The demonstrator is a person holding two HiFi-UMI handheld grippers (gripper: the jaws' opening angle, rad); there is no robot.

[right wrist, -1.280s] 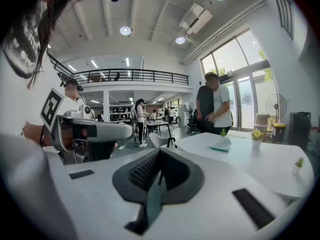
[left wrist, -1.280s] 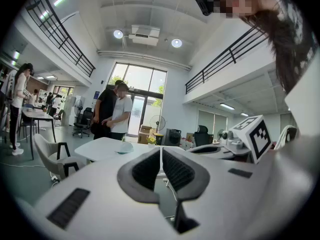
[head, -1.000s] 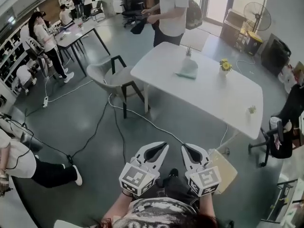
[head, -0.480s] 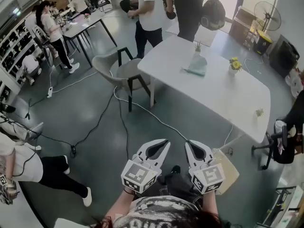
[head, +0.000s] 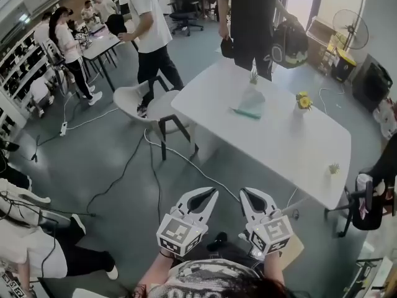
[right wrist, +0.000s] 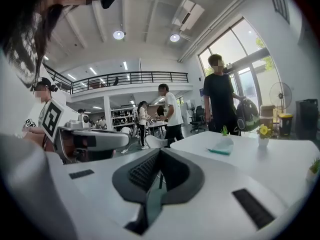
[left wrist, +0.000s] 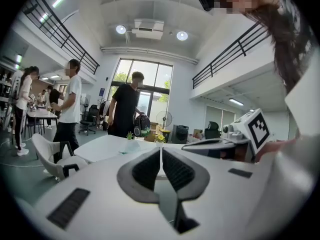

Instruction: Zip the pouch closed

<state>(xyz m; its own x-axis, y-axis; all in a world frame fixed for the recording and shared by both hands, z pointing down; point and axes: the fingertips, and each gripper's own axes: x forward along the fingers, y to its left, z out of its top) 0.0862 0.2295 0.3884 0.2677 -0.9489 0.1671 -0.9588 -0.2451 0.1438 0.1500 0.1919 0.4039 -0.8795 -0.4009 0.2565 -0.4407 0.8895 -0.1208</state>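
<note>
Left gripper (head: 213, 193): fingers together, empty
Right gripper (head: 243, 193): fingers together, empty
Pale teal pouch (head: 250, 106): lying on white desk (head: 298, 135)

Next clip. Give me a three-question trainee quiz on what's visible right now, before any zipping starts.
1. True or false: the pouch is on the white table, out ahead of both grippers.
2. Pick one. The right gripper has its jaws: A) spread wide; B) together with nothing between them; C) clamped on the pouch.
3. Short answer: what colour are the flowers in the small pot on the table?

Key: 1 true; 2 B; 3 yellow.
</note>
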